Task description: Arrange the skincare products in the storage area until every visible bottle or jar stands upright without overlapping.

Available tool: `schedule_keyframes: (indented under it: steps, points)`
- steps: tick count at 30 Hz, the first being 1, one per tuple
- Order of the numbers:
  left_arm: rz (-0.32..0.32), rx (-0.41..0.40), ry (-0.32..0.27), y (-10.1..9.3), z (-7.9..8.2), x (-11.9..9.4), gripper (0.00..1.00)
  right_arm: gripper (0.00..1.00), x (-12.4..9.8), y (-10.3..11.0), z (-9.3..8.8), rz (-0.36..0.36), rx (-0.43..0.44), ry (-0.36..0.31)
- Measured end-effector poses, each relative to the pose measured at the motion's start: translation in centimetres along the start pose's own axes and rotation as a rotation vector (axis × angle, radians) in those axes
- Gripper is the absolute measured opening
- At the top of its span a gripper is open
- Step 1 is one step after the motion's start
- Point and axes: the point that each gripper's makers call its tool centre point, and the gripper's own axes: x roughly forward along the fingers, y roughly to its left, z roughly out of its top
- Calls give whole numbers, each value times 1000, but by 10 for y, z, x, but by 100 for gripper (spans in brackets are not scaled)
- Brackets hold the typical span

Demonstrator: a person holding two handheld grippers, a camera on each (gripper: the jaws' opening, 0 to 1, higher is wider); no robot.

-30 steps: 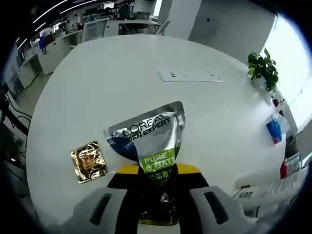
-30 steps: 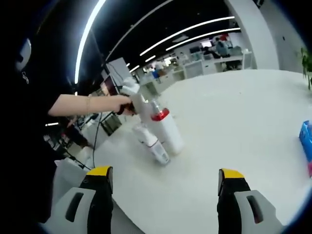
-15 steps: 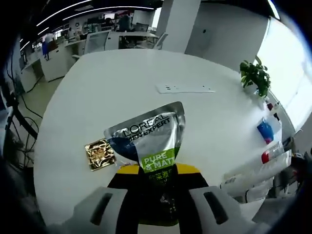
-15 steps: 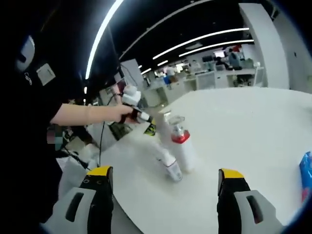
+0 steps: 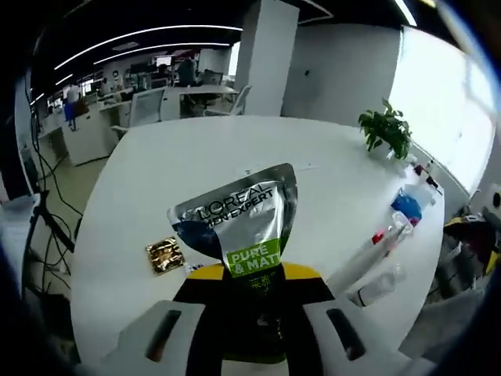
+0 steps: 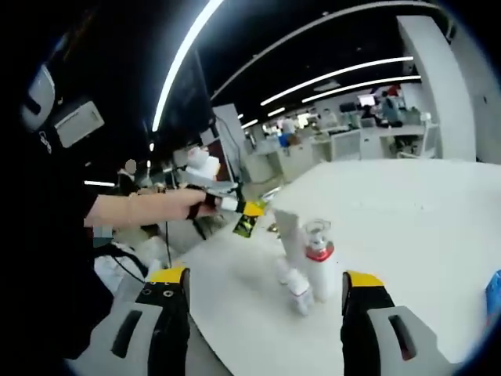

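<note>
The left hand-held gripper (image 5: 250, 286) is clamped on a silver and green sachet (image 5: 239, 227), held above the white tabletop (image 5: 235, 157). A small gold packet (image 5: 164, 255) lies flat on the tabletop just left of it. The right hand-held gripper (image 6: 264, 294) stands with its jaws apart, holding nothing. Ahead of it, a red-collared white bottle (image 6: 319, 270) and a smaller bottle (image 6: 298, 291) stand close together.
</note>
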Motion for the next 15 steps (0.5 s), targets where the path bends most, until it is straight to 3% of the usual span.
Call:
schedule_keyframes:
  steps: [7,15]
  points:
    - [11,74,-63,-13,-3,-35,18,77,8,14,20,41,-13,-52]
    - [-9,123,-114,-45,-11,-70,18,75,23,39,32,130,12,-82]
